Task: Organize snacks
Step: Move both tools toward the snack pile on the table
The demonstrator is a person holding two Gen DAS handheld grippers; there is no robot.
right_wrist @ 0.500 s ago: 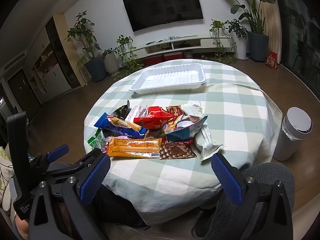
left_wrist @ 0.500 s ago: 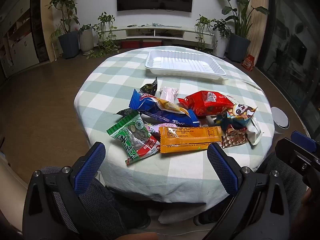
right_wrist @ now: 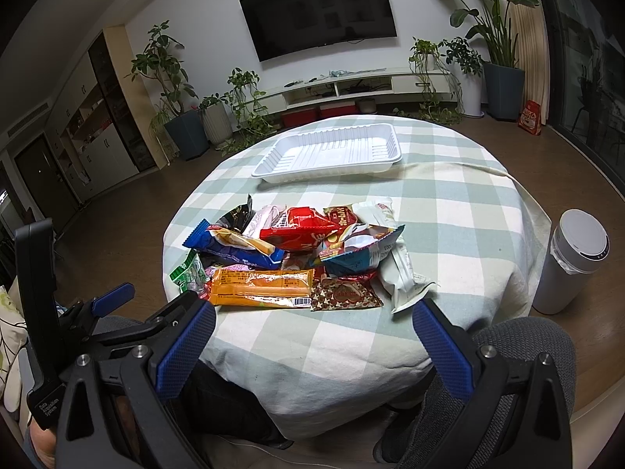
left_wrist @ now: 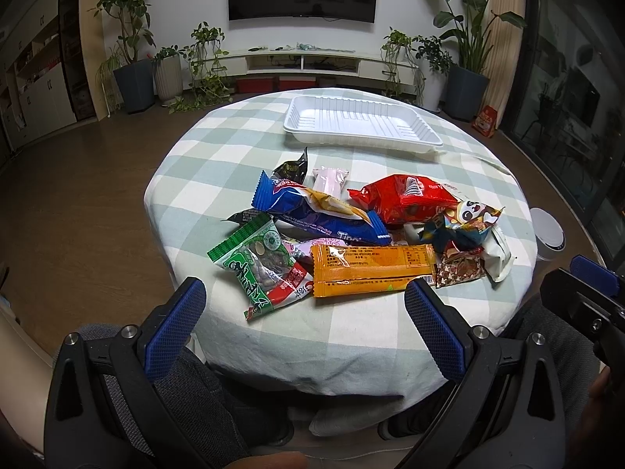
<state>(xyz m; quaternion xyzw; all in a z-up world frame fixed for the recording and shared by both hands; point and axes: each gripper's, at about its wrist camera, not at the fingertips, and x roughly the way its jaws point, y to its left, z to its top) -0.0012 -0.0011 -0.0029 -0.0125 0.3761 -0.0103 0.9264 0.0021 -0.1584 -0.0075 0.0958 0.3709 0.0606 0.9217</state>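
The snack packets are heaped near the table's front edge; light, crinkly, slippery, best pinched at a sealed end. Each hand-held gripper, left and right, is spread, empty.

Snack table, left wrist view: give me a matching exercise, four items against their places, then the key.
Items:
1. white tray
2. orange packet
3. green packet
4. white bin

Places:
A. on the floor, right of the table
B. far side of the table, empty
C. left end of the snack pile
D. near edge of the pile, lying lengthwise

Pairs: 1-B, 2-D, 3-C, 4-A
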